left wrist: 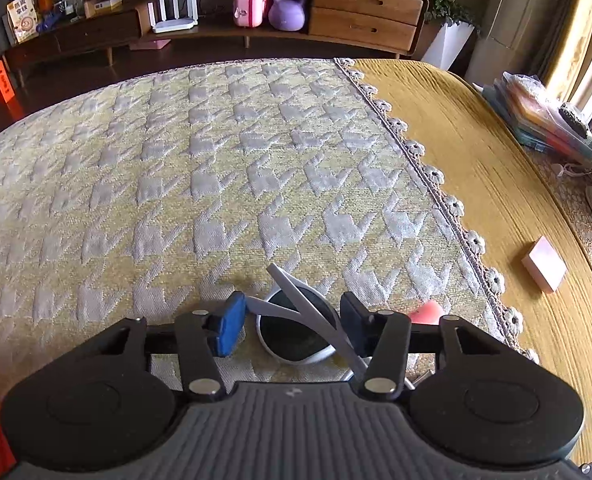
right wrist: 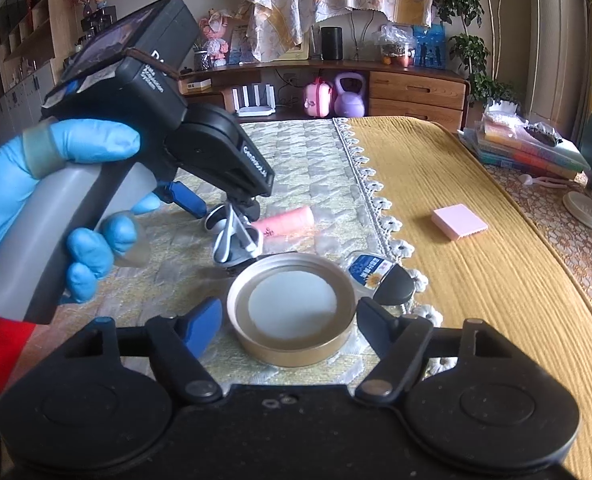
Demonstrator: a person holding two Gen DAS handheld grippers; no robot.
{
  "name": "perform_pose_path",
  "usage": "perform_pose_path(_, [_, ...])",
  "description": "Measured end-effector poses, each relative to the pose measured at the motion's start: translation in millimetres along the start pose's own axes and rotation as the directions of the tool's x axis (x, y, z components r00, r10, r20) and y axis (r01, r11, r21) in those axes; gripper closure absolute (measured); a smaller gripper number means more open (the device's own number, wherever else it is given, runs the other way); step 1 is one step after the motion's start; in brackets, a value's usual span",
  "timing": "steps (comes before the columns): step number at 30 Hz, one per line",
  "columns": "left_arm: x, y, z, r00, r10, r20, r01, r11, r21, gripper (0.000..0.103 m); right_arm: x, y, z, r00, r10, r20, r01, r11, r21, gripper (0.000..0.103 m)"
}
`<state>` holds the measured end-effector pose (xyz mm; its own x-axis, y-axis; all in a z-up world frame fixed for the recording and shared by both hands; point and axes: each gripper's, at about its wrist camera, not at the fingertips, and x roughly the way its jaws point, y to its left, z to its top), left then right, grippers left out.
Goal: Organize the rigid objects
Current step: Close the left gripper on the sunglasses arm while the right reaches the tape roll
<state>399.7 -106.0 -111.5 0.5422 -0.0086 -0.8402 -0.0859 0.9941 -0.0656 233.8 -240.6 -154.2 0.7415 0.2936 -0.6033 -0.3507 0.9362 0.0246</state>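
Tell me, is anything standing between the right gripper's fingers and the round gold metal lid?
Nothing visible does. The round gold metal lid lies on the patterned cloth between the right gripper fingers, with open gaps either side.

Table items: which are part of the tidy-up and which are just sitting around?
In the job:
- sunglasses, between the left gripper fingers
- gold lid, between the right gripper fingers
- pink tube
- small packet
- pink pad

Lying about:
- stack of books
- purple kettlebell
- pink case
- white router
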Motion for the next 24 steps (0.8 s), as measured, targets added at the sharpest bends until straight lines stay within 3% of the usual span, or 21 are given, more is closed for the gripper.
perform_pose_path(6, [-7,3,-5,1.000,-0.010,0.009,0.010,1.000,0.022,0.061,0,0,-2,1.000,-0.011,0.016,0.011,1.000,0.001,0.036])
perform_pose_path(7, [-8,3,-6,1.000,-0.012,0.007,0.011,1.000,0.025,0.063,-1,-1,-2,0.999,-0.024,0.024,0.024,1.000,0.003,0.063])
perform_pose_path(8, [-10,4,-6,1.000,-0.019,0.006,0.019,0.999,0.027,0.067,-1,-2,-1,0.999,-0.029,0.015,0.029,1.000,0.003,0.081])
perform_pose_path(9, [-12,5,-6,0.999,-0.035,0.002,0.035,0.999,0.027,0.075,-2,-5,-1,1.000,-0.013,0.011,0.013,1.000,0.018,0.082])
perform_pose_path(13, [-20,6,-11,0.999,-0.045,-0.010,0.045,0.998,0.047,0.081,-5,-8,-5,1.000,0.000,0.005,0.000,0.999,0.033,0.088])
perform_pose_path(18, [-33,13,-21,0.996,-0.075,-0.038,0.077,0.996,0.043,0.082,-13,-8,-10,1.000,0.018,0.000,-0.018,0.999,0.035,0.091])
perform_pose_path(21, [-37,21,-25,0.994,-0.097,-0.058,0.099,0.994,0.036,0.082,-17,-6,-12,1.000,0.021,0.005,-0.021,0.999,0.028,0.083])
perform_pose_path(24, [-42,25,-29,0.991,-0.116,-0.069,0.117,0.993,0.024,0.082,-21,-5,-13,1.000,0.023,0.010,-0.023,0.999,0.034,0.083])
